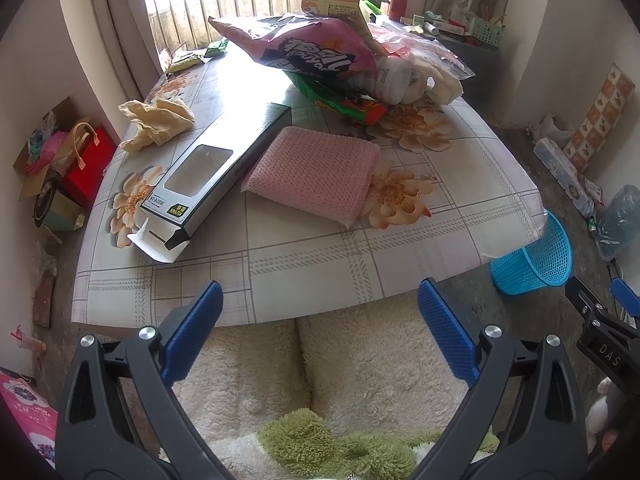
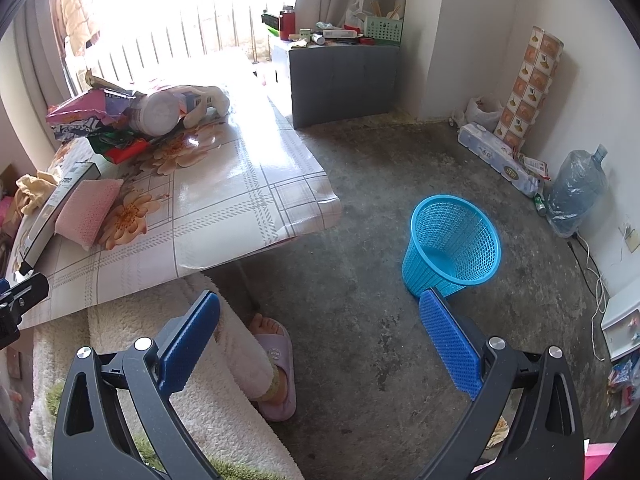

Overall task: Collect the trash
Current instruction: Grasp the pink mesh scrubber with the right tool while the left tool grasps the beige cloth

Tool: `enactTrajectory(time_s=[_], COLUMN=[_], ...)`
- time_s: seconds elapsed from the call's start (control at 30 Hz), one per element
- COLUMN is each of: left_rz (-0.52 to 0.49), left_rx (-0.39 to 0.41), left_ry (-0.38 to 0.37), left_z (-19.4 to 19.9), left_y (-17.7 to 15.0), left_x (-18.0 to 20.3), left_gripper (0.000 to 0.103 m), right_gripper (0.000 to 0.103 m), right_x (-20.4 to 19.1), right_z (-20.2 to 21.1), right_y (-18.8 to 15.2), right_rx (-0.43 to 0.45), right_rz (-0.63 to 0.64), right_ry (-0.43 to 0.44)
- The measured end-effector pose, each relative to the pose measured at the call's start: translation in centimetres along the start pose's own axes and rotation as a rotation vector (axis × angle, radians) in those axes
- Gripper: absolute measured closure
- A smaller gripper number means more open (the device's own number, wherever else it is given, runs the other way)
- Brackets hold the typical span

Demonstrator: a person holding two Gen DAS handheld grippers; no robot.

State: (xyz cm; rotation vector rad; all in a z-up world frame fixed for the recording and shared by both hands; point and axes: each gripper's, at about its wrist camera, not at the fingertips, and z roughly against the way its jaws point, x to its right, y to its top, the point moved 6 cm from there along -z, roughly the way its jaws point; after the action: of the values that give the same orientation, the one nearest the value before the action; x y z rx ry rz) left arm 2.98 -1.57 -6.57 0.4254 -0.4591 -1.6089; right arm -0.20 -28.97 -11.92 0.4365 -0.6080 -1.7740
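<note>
Trash point(image 1: 320, 56) clutters table point(image 1: 360, 248) (blue basket point(image 2: 452, 240) on floor point(image 2: 360, 360))

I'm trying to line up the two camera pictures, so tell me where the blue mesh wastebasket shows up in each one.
Left wrist view: the blue mesh wastebasket sits at the right edge, on the floor just past the table's near right corner, partly hidden by it.
Right wrist view: the wastebasket stands right of centre on the bare floor, fully visible, apart from the table.
Shared landmark: the pink scrubbing pad on the floral tablecloth.
</note>
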Motion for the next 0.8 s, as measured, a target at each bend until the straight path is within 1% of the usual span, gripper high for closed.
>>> enactTrajectory(time_s=[0.1,0.17,0.23,0.33,0.43,0.5,0.6,0.7,0.73,0.8], left_rz=[-0.009,-0.009,-0.011,-0.011,0.016,0.05,0.074,0.105,0.123,0.17], left_rx=[-0.024,-0.023,0.01,0.099,0.194,0.252,0.311,0.322,0.316,0.29], left_ry=[-0.031,-0.063,-0.095,-0.138,-0.164,-0.168,-0.165,-0.186,-0.202,-0.242], left_z=[-0.9,-1.3,-1.4,-0.8,-0.2,0.2,0.4,0.0,-0.3,-1.3], left_y=[-0.3,-0.4,-0.3,0.4,1.6,2.5,3.9,5.2,5.6,6.4], left_x=[-0.5,-1.4,-2.7,-5.2,-8.2,-10.4,-12.8,-14.8,-15.4,-16.8], left_gripper=[0.009,0.009,0.009,0.009,0.009,0.009,0.009,0.009,0.009,0.009], right_gripper=[0.006,0.006,0.006,0.006,0.006,0.006,0.006,0.006,0.006,0.006], right_x=[0.0,-0.5,-1.5,-4.3,-8.8,-12.1,-17.4,-21.7,-22.8,-24.9], right_z=[-0.3,-0.2,0.0,0.5,0.6,0.4,0.2,-0.6,-1.0,-2.4], right_y=[0.3,0.9,1.9,3.5,5.0,5.8,6.4,6.8,6.8,7.0], right_rx=[0.0,0.019,0.053,0.126,0.169,0.174,0.189,0.191,0.175,0.141], right_rz=[-0.011,-0.012,0.0,0.057,0.154,0.23,0.376,0.509,0.542,0.594], right_ry=[0.009,0.028,0.057,0.129,0.24,0.334,0.481,0.585,0.623,0.647])
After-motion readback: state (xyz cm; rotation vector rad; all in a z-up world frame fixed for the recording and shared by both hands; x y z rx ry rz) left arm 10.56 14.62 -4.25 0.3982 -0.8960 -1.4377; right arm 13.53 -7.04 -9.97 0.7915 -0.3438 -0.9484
